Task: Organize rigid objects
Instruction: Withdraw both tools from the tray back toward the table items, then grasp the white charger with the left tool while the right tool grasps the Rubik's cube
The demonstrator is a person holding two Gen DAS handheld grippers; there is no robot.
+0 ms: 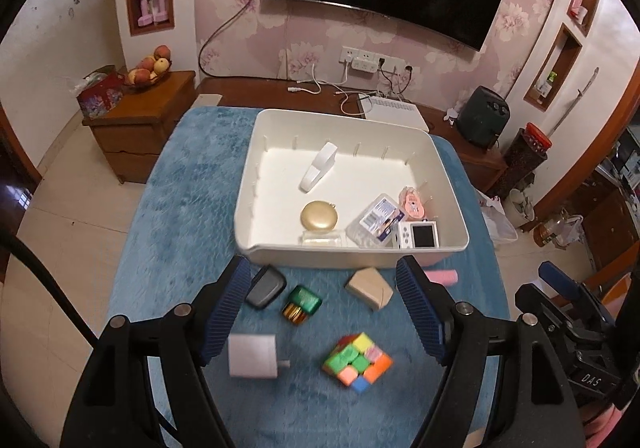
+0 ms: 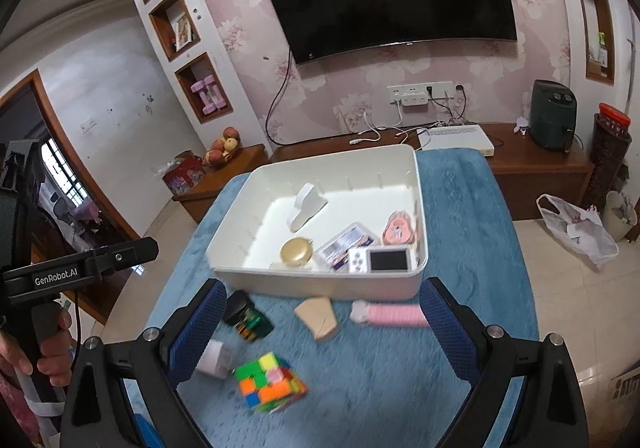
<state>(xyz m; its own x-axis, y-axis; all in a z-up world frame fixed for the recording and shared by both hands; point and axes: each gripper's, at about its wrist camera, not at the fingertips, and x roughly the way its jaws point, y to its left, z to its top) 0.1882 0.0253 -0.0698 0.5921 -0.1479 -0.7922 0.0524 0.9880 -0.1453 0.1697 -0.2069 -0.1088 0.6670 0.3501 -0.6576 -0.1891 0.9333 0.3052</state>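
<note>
A white bin [image 1: 448, 184] [image 2: 320, 282] stands on a blue fluffy cloth [image 1: 180, 208]. It holds a gold round compact [image 1: 319, 216], a white camera [image 1: 418, 235], a clear box [image 1: 376, 222], a pink item [image 1: 414, 204] and a white dispenser [image 1: 320, 168]. In front of the bin lie a colourful cube [image 1: 357, 361] [image 2: 270, 382], a white charger [image 1: 254, 356], a green battery case [image 1: 302, 304], a dark case [image 1: 266, 288], a beige block [image 1: 370, 287] and a pink tube [image 2: 388, 314]. My left gripper [image 1: 322, 264] and right gripper [image 2: 322, 286] hover above these loose things, both open and holding nothing.
A wooden TV bench [image 1: 280, 92] with cables and a white router [image 2: 456, 138] runs behind the table. A side cabinet with a fruit bowl [image 1: 150, 68] stands at the left. A plastic bag [image 2: 576, 226] lies on the tiled floor at the right. A hand [image 2: 48, 348] grips the left handle.
</note>
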